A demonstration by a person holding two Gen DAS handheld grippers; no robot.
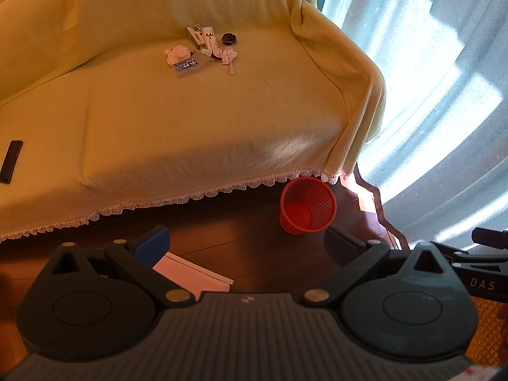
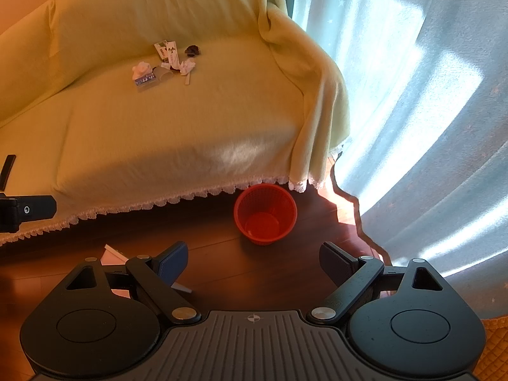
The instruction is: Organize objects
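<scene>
A small pile of clutter lies on the sofa seat: a crumpled tissue [image 1: 177, 54], a clear plastic box [image 1: 187, 67], paper tags [image 1: 203, 36], a dark scrunchie [image 1: 229, 38] and a white wad [image 1: 229, 54]. The pile also shows in the right wrist view [image 2: 165, 63]. A red mesh bin [image 1: 307, 205] [image 2: 265, 213] stands empty on the floor in front of the sofa. My left gripper [image 1: 247, 246] is open and empty, low over the floor. My right gripper [image 2: 254, 262] is open and empty, just short of the bin.
The sofa [image 1: 158, 120] wears a yellow-green cover with a lace hem. A black remote [image 1: 11, 161] lies on its left part. A white flat object [image 1: 193, 274] lies on the dark wood floor. Pale blue curtains [image 1: 428, 95] hang at the right.
</scene>
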